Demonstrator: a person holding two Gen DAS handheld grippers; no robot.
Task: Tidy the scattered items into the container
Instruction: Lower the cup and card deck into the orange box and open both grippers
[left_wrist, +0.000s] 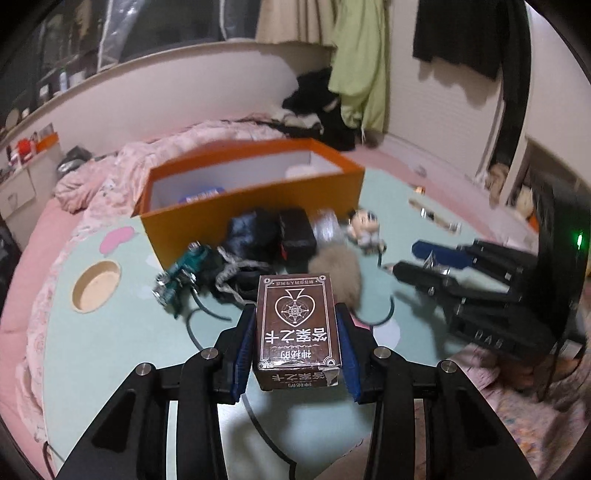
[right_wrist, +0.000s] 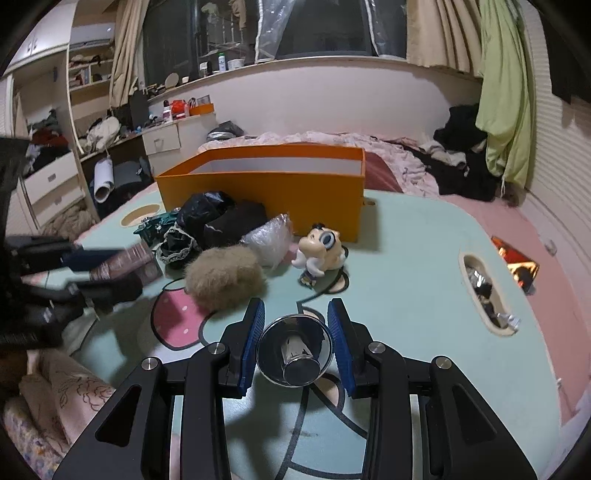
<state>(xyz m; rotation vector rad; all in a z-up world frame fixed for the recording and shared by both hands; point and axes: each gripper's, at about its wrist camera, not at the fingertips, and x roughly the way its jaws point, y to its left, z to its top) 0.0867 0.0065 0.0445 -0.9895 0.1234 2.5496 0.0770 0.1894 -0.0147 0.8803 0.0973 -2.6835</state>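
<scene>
My left gripper (left_wrist: 297, 314) is shut on a brown card box (left_wrist: 297, 325) and holds it above the mint table. My right gripper (right_wrist: 296, 312) is shut on a shiny chrome cup-shaped piece (right_wrist: 295, 349). The open orange box (left_wrist: 255, 199) stands at the back of the table; it also shows in the right wrist view (right_wrist: 266, 195). In front of it lie a beige fur ball (right_wrist: 223, 277), a cartoon figurine (right_wrist: 321, 253), a clear plastic wrap (right_wrist: 269, 238), black cloth items (right_wrist: 221, 218) and a teal toy (left_wrist: 181, 275). The right gripper shows at the right of the left wrist view (left_wrist: 406, 260).
The table (right_wrist: 406, 295) has a round cutout (left_wrist: 96, 286) at left and an oval slot (right_wrist: 484, 291) with small items at right. Pink bedding (left_wrist: 110, 173) and clothes lie behind the box. Small tubes (left_wrist: 436, 214) lie at the far right.
</scene>
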